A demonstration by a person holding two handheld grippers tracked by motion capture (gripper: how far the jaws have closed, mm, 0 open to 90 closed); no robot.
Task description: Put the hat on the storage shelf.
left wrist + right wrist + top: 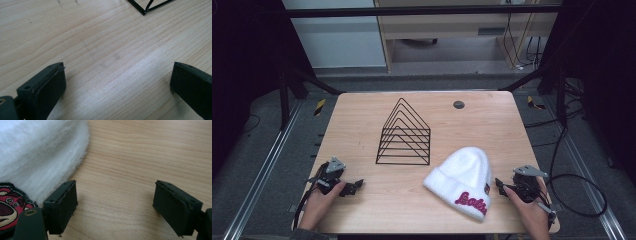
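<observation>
Table of pale wood carries an empty black wire file rack of triangular dividers. Right of the rack and nearer the person lies a fluffy white knit beanie with pink lettering, likely meant for it.

Left gripper rests wide open on bare wood, short of the rack.

Right gripper is spread, holding nothing, just beside the beanie, seemingly staged for a grab.

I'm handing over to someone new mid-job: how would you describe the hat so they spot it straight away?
Start at the wooden table and find the black wire rack standing near its middle. The hat lies flat just right of the rack, toward the near edge, beside the right gripper. It is the one soft thing there: fluffy white, with pink lettering on its folded cuff.
</observation>
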